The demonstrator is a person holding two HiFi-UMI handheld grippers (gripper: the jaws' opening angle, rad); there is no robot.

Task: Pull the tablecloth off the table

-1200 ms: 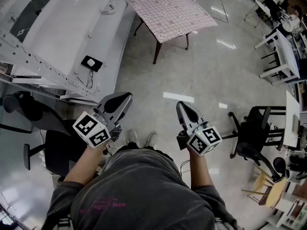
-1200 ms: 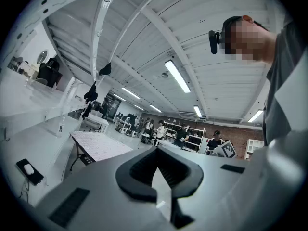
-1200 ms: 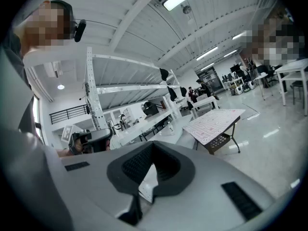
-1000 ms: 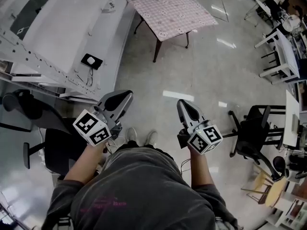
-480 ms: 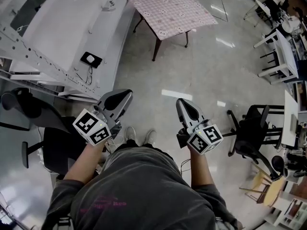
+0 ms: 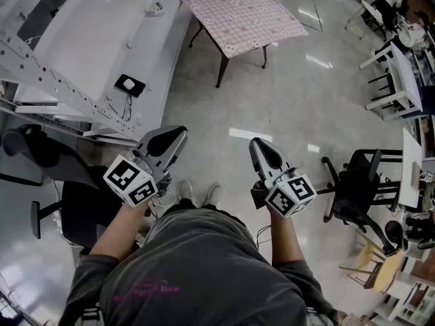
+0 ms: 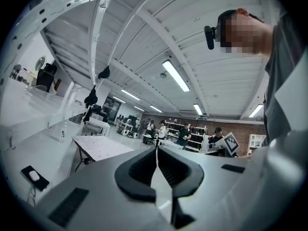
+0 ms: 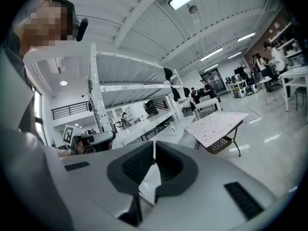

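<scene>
Plenty of glossy floor (image 6: pixel 285 107) lies open up the middle of the head view, from my shoes (image 6: pixel 200 194) at lower centre to the table (image 6: pixel 222 70) at top centre. Nothing stands on that strip.

Long white workbench (image 6: pixel 102 26) walls off the upper left. Its near edge runs diagonally down toward my left gripper (image 6: pixel 173 136). The right edge of the frame is crowded: white desks (image 6: pixel 394 80) at upper right, and a black office chair (image 6: pixel 357 199) at right middle, near my right gripper (image 6: pixel 258 148) but apart from it. A second dark chair (image 6: pixel 68 209) sits at lower left, just beside my left forearm.

Tablecloth (image 6: pixel 241 12), pink-patterned, lies flat over the small table with its edges hanging past the top. It is well apart from both grippers.

Left gripper: pads meet at the tips, nothing between them. Right gripper: the same, closed on nothing. Both point up-frame toward the table, marker cubes toward me.

Small dark device (image 6: pixel 128 85) lies on the bench, left of centre.

Only the gripper views show the far room. The left gripper view has people (image 7: pixel 185 134) standing by shelving at the back. The right gripper view shows a dark meshed basket or shelf (image 8: pixel 219 143) under the table, I cannot tell which. In the head view the cloth hides it.
</scene>
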